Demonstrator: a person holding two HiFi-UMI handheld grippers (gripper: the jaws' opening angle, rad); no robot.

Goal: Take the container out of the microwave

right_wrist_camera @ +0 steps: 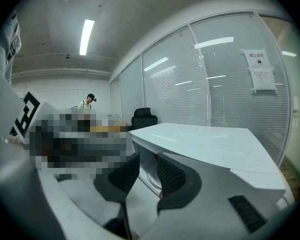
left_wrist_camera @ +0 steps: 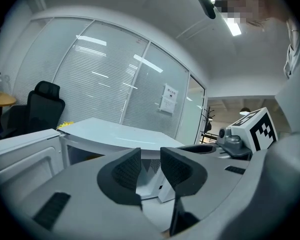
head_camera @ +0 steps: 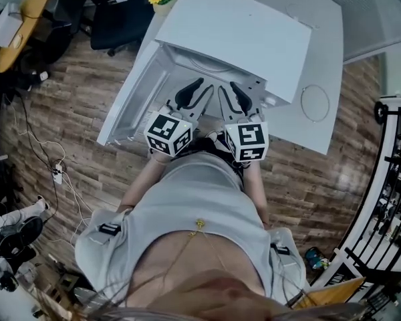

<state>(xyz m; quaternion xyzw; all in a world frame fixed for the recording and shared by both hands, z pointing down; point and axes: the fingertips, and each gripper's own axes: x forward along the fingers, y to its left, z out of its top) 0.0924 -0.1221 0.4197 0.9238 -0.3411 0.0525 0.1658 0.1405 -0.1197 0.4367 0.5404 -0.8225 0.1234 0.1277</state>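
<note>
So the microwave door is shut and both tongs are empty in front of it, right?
Not quite. The door of the microwave is open, swung out to the person's left, as the head view shows. The rest is right: the left tongs and the right tongs are both empty in front of it.

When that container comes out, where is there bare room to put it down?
Bare: the white table right of the microwave, around its round port, and the microwave's flat top. Crowded: the oven mouth, where the left gripper and right gripper sit beside the open door.
</note>
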